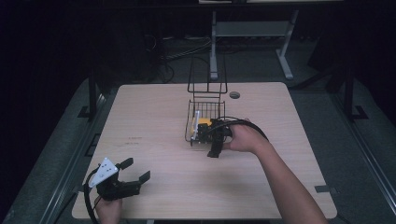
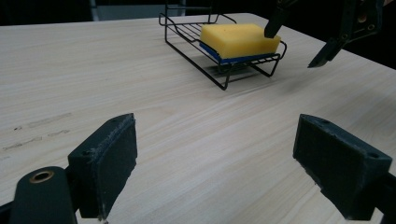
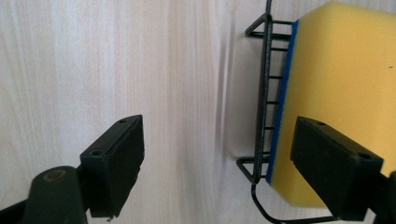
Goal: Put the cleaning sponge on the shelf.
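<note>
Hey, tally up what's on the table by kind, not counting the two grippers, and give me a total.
Sponge, yellow with a blue underside: 1
Black wire rack holding it: 1
Total: 2

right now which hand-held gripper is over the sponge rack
The right hand-held gripper, open, with one jaw over the yellow sponge in the wire rack. The left hand-held gripper sits open near the table's front-left edge, far from it.

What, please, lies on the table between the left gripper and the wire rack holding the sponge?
Nothing: the left gripper view shows bare wooden table from the left gripper to the wire rack and yellow sponge.
</note>
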`<state>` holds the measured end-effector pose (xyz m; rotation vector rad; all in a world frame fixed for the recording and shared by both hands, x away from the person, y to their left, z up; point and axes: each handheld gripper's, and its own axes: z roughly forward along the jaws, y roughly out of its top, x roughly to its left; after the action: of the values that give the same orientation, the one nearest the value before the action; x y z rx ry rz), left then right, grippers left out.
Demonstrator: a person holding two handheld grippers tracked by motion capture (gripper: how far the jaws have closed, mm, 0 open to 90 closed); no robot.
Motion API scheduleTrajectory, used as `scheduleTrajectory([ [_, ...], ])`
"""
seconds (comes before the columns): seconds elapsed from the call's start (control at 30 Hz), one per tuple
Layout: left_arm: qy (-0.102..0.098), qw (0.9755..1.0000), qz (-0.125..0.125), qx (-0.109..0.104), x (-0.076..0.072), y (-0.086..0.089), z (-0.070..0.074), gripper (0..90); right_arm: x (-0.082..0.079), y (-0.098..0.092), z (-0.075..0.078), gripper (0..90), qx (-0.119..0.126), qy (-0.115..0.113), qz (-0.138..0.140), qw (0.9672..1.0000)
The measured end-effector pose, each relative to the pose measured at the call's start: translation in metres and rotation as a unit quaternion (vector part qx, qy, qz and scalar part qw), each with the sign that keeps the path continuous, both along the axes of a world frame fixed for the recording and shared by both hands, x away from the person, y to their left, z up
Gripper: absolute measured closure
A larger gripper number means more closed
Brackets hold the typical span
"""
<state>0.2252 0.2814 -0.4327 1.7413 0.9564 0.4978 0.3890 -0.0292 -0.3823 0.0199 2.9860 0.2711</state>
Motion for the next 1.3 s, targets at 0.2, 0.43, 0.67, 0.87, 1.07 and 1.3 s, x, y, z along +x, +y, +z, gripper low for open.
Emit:
scheduleTrajectory([
  [0.2, 0.0, 1.0, 0.002, -0.001, -0.001, 0.0, 0.0, 13.0, -0.007, -0.005, -0.001, 17.4, 0.009, 0.003, -0.002, 1.0],
  [0.43, 0.001, 1.0, -0.002, 0.004, 0.0, -0.001, 0.0, 12.9, -0.013, -0.011, -0.005, 17.4, 0.015, 0.007, -0.009, 0.9998],
  [0.67, 0.001, 1.0, -0.003, 0.007, 0.0, -0.002, -0.001, 12.9, -0.02, -0.022, -0.013, 17.4, 0.016, 0.015, -0.02, 0.9996],
  [0.87, 0.001, 1.0, -0.004, 0.008, 0.0, -0.003, 0.0, 13.0, -0.024, -0.03, -0.016, 17.4, 0.016, 0.018, -0.03, 0.9993],
  [1.07, 0.001, 0.9999, -0.003, 0.01, 0.0, -0.003, 0.0, 12.9, -0.027, -0.034, -0.017, 17.4, 0.02, 0.018, -0.033, 0.9991],
  [1.3, 0.002, 0.9999, -0.004, 0.01, 0.0, -0.003, -0.001, 12.9, -0.03, -0.038, -0.019, 17.4, 0.025, 0.02, -0.043, 0.9986],
])
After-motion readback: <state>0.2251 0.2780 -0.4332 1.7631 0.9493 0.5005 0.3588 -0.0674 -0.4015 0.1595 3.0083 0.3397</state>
